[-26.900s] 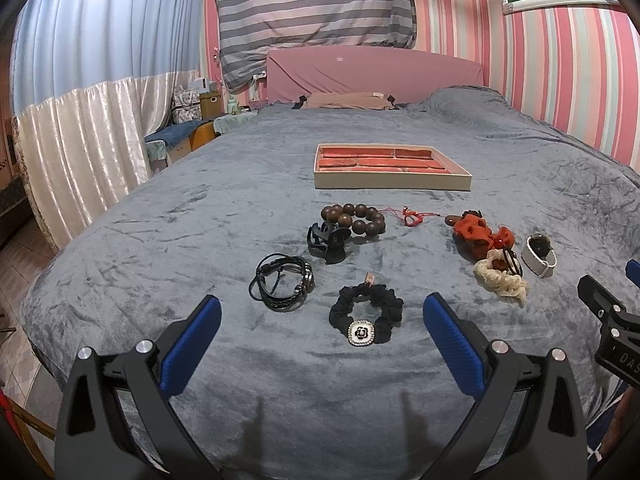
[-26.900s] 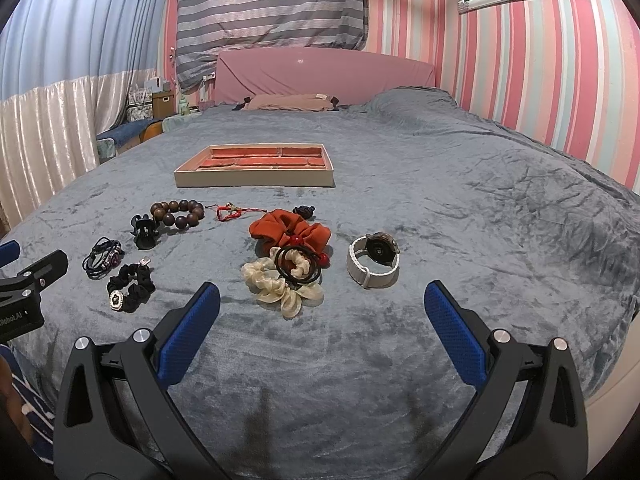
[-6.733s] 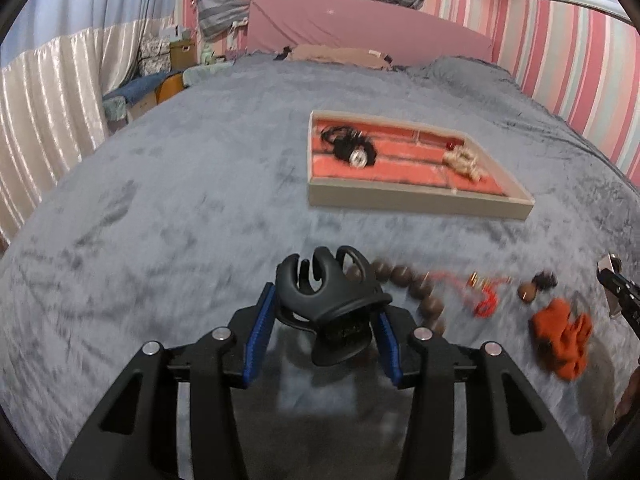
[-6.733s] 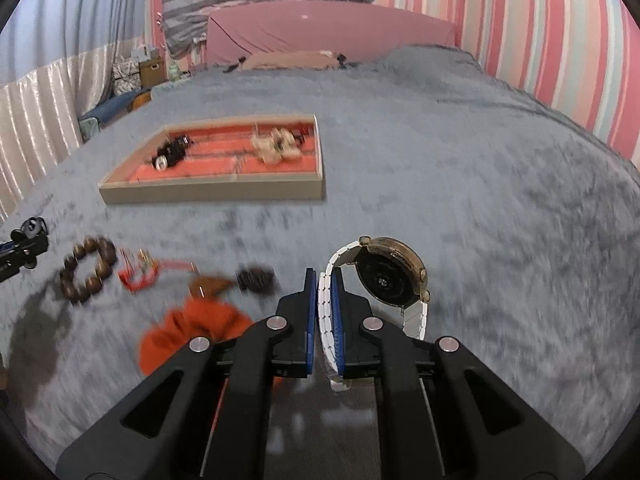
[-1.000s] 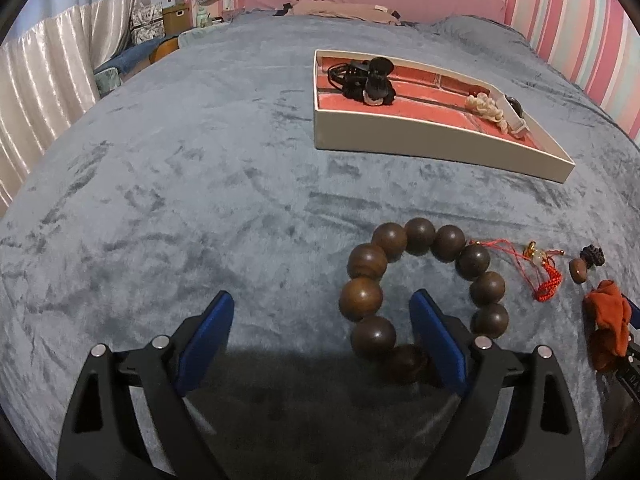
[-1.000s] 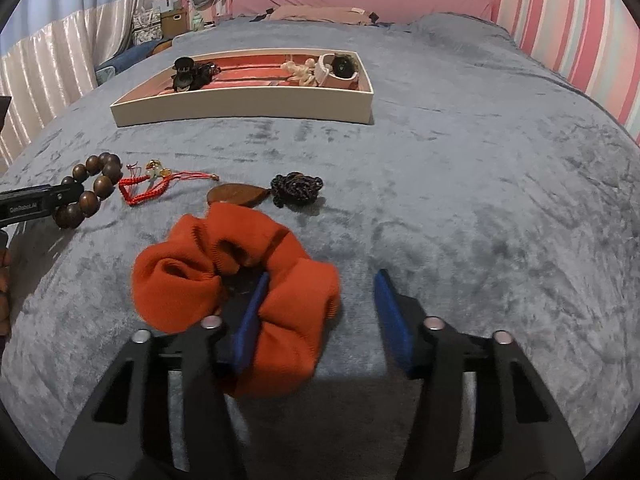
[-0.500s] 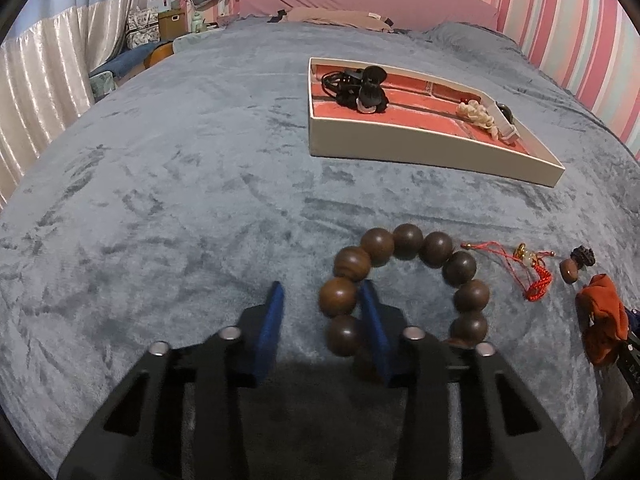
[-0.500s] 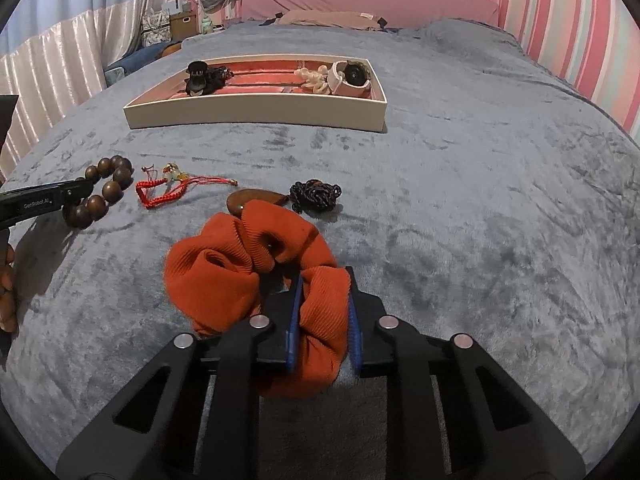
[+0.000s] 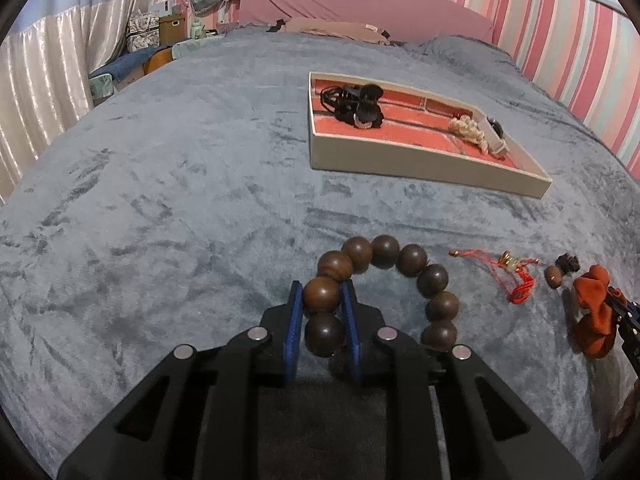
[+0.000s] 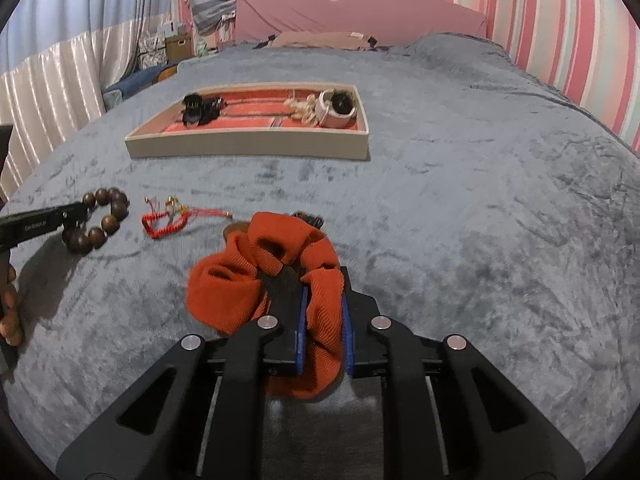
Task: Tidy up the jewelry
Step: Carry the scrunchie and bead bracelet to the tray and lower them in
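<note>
1. Bracelet of brown wooden beads [image 9: 384, 280] lies on the grey bedspread [image 9: 160, 200], on my side of the tray. I see my left hand-held gripper [image 9: 322, 320] closing on its left arc, with two beads between the blue pads [image 9: 294, 328] and the pads pressing on them.
2. Orange scrunchie [image 10: 272, 280] lies on the bedspread to the right of the bracelet. My right hand-held gripper [image 10: 323, 320] is closing on its right loop, the fabric pinched between the pads [image 10: 348, 328].
3. Between bracelet and scrunchie lies a red cord bracelet [image 10: 176, 220] with small gold-coloured pieces, apart from both.
4. Just behind the scrunchie I see a brown pendant [image 9: 554, 277] and a dark knotted cord [image 9: 568, 262]; in the right wrist view the scrunchie hides most of them.
5. The beige tray [image 10: 248, 146] with its red lining sits farther up the bed, well apart from the loose items.
6. At the tray's left end is a cluster of black items [image 10: 200, 110]; I cannot separate them. At its right end lie a cream scrunchie [image 10: 302, 110] and a white-strapped watch [image 10: 336, 110], touching.
7. A person's fingers [image 10: 10, 312] show at the left edge of the right wrist view, on the left gripper's handle.
</note>
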A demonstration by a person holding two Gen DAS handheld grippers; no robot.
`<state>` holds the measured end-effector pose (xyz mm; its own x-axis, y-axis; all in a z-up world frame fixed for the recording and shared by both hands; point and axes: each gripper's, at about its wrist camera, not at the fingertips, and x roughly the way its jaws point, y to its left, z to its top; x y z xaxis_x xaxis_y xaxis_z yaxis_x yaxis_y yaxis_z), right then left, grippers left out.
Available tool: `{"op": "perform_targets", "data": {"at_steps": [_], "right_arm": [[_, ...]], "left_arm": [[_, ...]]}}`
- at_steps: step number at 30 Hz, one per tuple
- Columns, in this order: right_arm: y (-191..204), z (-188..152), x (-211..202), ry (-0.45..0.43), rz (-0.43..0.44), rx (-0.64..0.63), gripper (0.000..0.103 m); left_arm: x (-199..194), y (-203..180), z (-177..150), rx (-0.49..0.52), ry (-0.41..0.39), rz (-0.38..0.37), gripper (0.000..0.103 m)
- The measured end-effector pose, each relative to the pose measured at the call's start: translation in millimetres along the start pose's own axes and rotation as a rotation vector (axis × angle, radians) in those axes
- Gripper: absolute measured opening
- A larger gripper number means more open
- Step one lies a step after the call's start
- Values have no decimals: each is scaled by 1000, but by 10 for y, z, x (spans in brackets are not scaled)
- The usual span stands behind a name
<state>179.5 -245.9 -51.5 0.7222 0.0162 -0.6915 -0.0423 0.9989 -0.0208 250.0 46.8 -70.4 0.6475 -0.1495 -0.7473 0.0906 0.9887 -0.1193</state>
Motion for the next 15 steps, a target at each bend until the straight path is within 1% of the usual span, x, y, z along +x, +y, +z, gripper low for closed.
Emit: {"op": "perform_targets", "data": {"at_steps": [7, 15], "right_arm": [[-100, 283, -95, -56, 4, 23, 14], [-70, 663, -103, -106, 10, 2, 14]], "left_arm": [[-118, -45, 100, 4, -28, -19, 20], [-283, -185, 343, 40, -81, -57, 20]]}}
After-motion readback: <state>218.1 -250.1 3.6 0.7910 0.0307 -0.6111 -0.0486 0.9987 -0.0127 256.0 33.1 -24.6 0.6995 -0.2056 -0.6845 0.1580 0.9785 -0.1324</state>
